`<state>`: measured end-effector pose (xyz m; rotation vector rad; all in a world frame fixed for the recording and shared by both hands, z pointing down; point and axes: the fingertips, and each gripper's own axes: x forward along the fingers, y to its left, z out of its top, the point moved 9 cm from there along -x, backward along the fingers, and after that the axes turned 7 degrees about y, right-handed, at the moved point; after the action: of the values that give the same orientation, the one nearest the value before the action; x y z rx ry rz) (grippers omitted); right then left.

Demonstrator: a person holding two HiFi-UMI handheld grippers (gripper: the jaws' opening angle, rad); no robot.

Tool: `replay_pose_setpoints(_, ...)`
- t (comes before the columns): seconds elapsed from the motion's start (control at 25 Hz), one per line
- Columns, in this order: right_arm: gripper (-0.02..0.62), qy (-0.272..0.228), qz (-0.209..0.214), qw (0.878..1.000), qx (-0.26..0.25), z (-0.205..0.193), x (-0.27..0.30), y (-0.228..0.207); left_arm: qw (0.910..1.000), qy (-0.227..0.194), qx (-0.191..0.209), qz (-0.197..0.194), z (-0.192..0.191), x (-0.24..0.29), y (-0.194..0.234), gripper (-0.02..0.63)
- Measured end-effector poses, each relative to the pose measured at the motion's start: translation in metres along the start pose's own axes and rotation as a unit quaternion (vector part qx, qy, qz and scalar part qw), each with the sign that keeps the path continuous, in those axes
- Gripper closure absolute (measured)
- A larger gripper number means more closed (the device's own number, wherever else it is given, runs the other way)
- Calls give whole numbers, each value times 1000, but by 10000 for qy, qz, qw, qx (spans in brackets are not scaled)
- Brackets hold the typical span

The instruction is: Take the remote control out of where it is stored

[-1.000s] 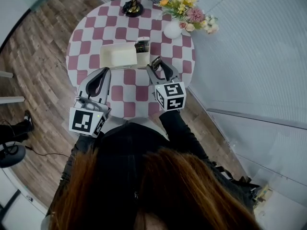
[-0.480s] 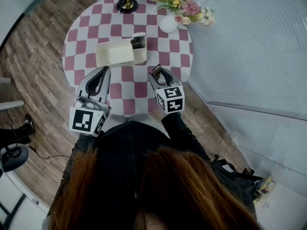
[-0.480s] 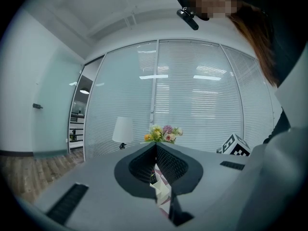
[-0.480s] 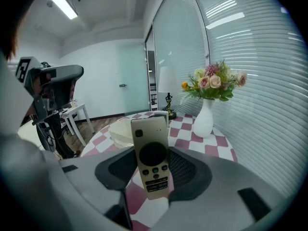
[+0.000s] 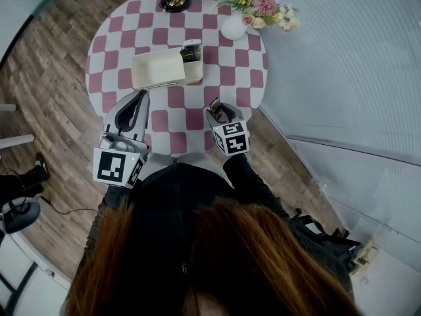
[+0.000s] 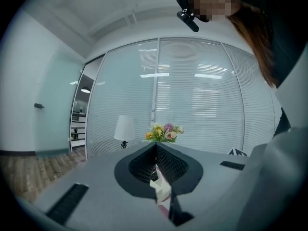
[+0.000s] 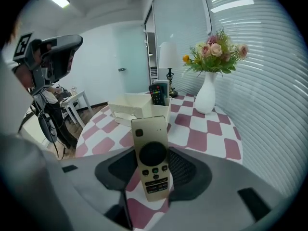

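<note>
Right gripper view puts the slim pale-gold remote control with the round black pad (image 7: pixel 150 143) upright between the jaws of my right gripper (image 7: pixel 153 174), which are clamped on its lower sides. It hangs clear of the tabletop.

My left gripper (image 6: pixel 156 150) has its jaws together on nothing, held off the near edge.

Further out, the cream rectangular storage box (image 7: pixel 131 107) sits well apart from the held remote on the round table with the pink-and-white check cloth (image 7: pixel 207 131). A second, dark remote (image 7: pixel 156 94) stands in the box's narrow end compartment. The white vase of flowers (image 7: pixel 206 97) is off to its right.

From the head view, the right gripper (image 5: pixel 219 114) is over the near edge, away from the box (image 5: pixel 158 71).

I judge the extraction itself done: this remote is out of storage. What may remain is setting it down, and possibly fetching the dark one.
</note>
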<state>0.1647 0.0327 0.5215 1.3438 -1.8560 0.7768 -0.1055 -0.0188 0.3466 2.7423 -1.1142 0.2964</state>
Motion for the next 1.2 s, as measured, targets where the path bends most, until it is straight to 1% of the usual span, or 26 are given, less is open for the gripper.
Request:
replay_pose_setpoints(0.44,394,169,172,9993,-300,19,34,-4,9996,-4,-22,278,1,-3,9,597)
replay_pose_setpoints(0.72,399,453,322,9970,-533,28,66,0,9991,21,-68,406,0,-4,11,597)
replay_pose_setpoints(1.2,403,1011,367,9893,-984,27,108,16,9982,31,-71,595,0,-10,13,597)
